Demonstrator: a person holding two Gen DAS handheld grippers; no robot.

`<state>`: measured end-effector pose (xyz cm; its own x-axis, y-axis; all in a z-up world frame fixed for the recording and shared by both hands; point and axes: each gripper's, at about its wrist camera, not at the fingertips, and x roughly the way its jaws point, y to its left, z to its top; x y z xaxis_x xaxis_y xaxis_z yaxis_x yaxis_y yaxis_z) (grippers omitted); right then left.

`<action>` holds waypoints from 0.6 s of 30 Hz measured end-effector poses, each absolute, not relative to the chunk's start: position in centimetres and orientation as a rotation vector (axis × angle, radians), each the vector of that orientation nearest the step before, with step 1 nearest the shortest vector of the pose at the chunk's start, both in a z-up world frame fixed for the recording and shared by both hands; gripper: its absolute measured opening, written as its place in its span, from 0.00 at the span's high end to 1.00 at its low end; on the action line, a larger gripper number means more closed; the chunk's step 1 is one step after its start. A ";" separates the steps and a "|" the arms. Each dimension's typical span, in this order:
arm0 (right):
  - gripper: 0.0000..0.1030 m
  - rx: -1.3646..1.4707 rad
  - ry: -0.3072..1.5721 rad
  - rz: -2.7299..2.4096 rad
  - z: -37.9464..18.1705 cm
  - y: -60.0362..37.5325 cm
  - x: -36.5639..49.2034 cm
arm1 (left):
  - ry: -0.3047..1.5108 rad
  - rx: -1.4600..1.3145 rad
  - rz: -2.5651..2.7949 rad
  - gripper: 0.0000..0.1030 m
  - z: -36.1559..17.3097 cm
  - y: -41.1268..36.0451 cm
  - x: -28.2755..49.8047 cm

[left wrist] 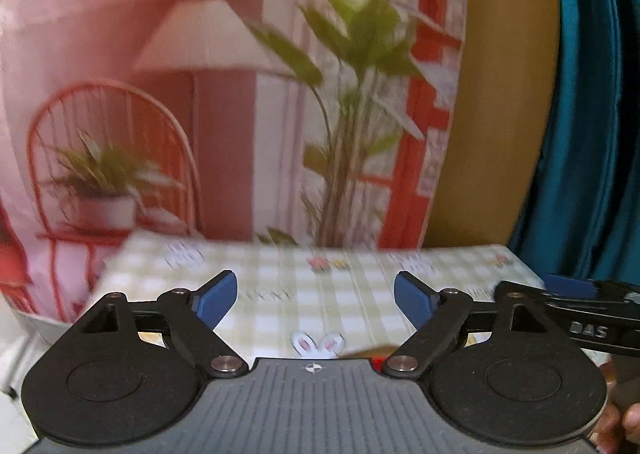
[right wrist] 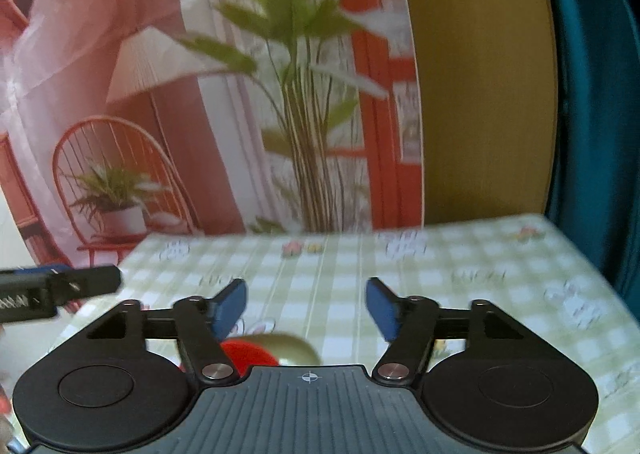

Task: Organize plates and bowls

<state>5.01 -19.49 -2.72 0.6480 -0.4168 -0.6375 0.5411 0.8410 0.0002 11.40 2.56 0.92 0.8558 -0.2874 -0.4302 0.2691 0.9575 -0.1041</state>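
Note:
My left gripper (left wrist: pixel 316 298) hangs open above the checked tablecloth (left wrist: pixel 320 294), with nothing between its blue pads (left wrist: pixel 216 302). My right gripper (right wrist: pixel 306 306) is open too and holds nothing. Low in the right wrist view, a red dish (right wrist: pixel 246 352) and a gold bowl (right wrist: pixel 294 348) sit on the cloth, partly hidden by the gripper's body; whether they touch I cannot tell. The left wrist view shows only a sliver of red (left wrist: pixel 374 363) there. Each gripper shows at the edge of the other's view: the right gripper (left wrist: pixel 568 290) and the left gripper (right wrist: pixel 60 282).
The table's green-checked cloth (right wrist: pixel 480 274) ends at a printed backdrop (right wrist: pixel 200 114) showing a plant, a chair and a lamp. A wooden panel (right wrist: pixel 480 74) and a teal curtain (right wrist: pixel 600 94) stand at the right. A hand (left wrist: pixel 630 426) shows at the lower right.

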 end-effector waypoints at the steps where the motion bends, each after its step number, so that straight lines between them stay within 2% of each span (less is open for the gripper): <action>1: 0.25 0.192 0.663 -0.549 -2.0 -19.4 5.0 | 0.442 -0.030 -0.274 0.15 1.8 2.6 11.1; 3: 0.13 0.183 0.645 -0.546 -0.6 -19.2 5.1 | 0.407 -0.014 -0.253 0.15 3.1 2.7 10.5; 9: 0.00 0.134 0.611 -0.539 3.6 -17.6 5.3 | 0.322 -0.011 -0.237 0.11 6.7 3.4 8.3; 18: 0.00 0.100 0.539 -0.538 8.2 -14.9 4.5 | 0.288 -0.007 -0.187 0.11 9.6 4.4 6.1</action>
